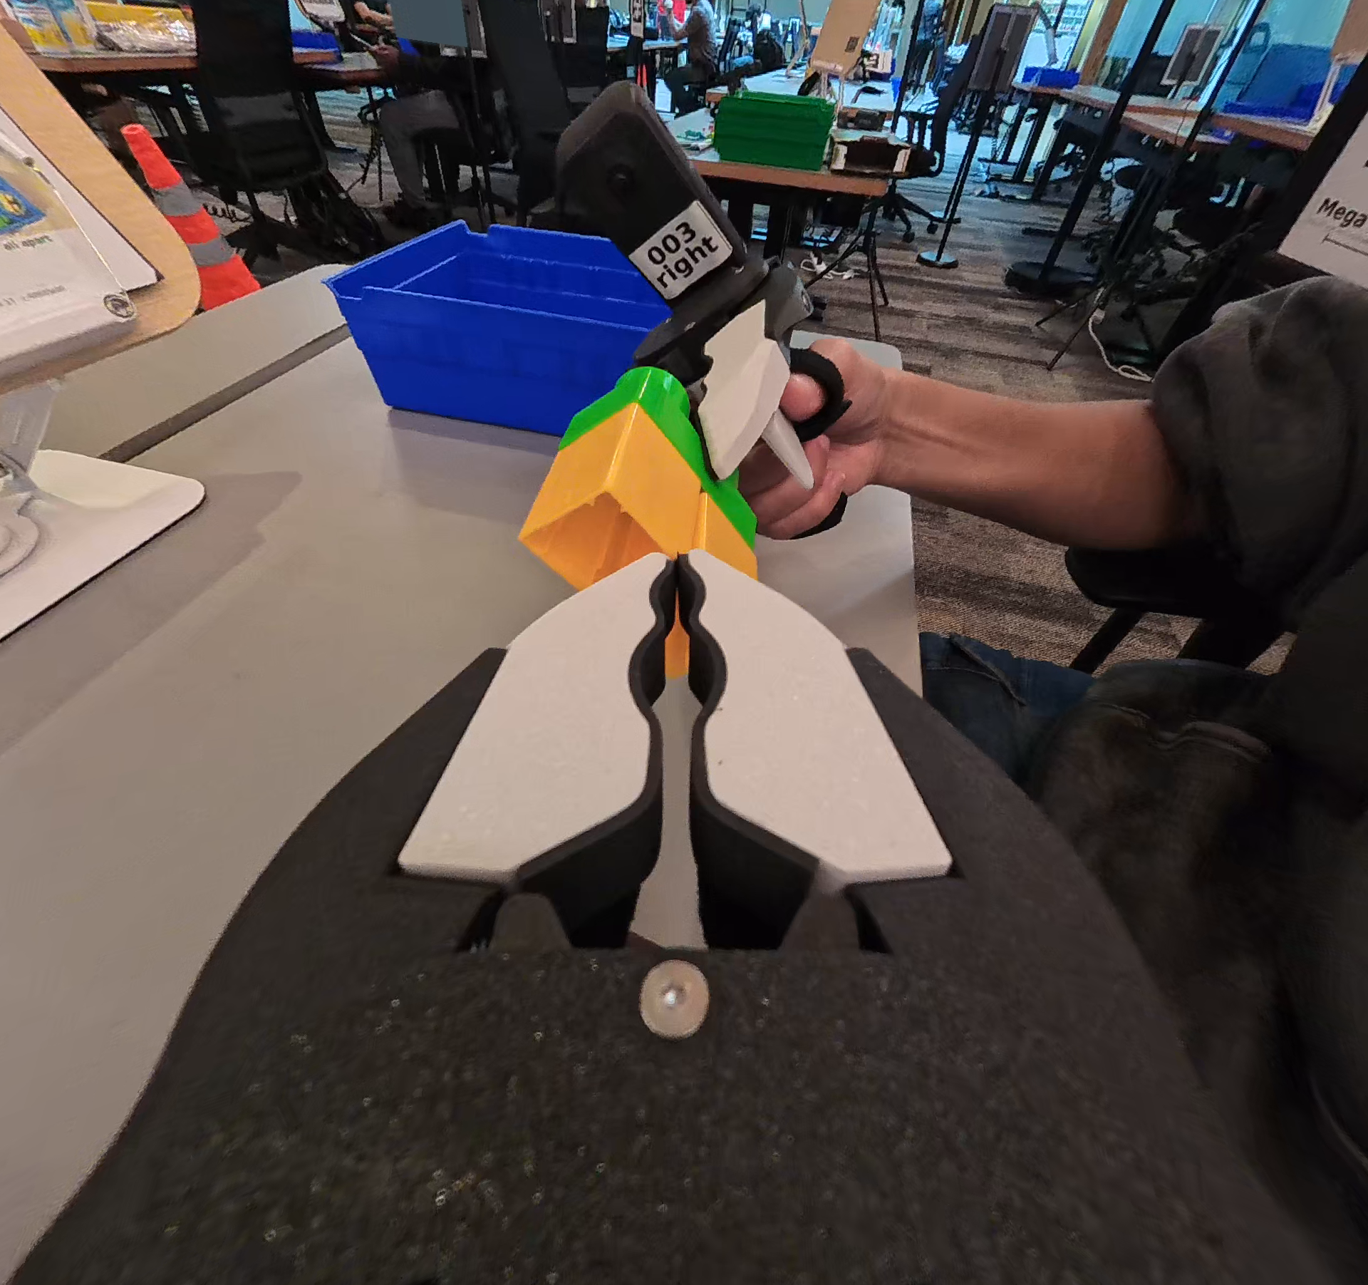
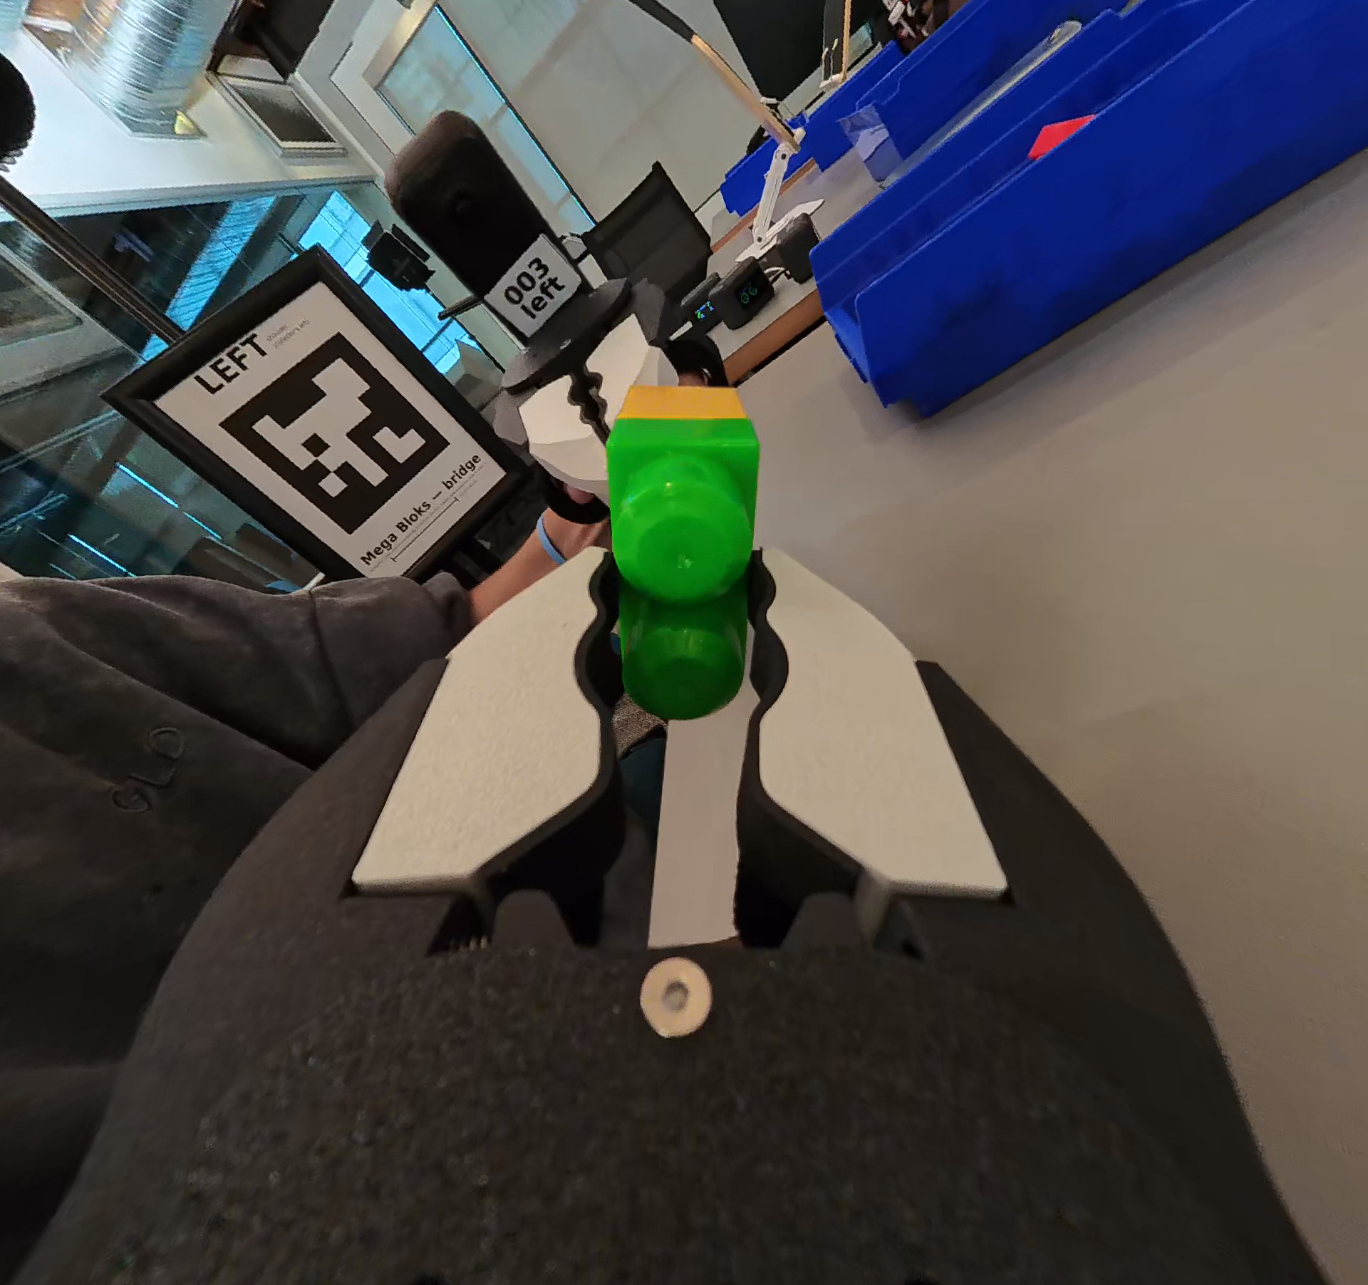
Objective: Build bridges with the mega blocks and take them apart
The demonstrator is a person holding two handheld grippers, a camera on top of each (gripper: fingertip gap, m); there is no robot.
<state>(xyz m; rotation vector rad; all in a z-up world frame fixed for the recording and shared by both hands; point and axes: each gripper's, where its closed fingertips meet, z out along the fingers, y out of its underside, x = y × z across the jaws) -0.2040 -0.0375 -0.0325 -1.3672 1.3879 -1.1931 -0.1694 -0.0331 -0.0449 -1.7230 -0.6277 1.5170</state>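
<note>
My right gripper is shut on a green block with two studs and holds it tilted above the grey table. Both pads press on the block's sides. Orange blocks are stuck to the green block, their hollow undersides facing my left gripper. My left gripper is shut, its fingertips touching each other right at the orange blocks' near edge. A sliver of orange shows through the gap behind the tips. In the right wrist view the left gripper sits just behind the orange block.
A blue bin stands on the table behind the blocks. In the right wrist view a blue bin holds a red block. A sign stand is at the left, an orange cone beyond it. A framed sign stands past the table edge. The left gripper's tips are roughly 5 centimeters from the right gripper's.
</note>
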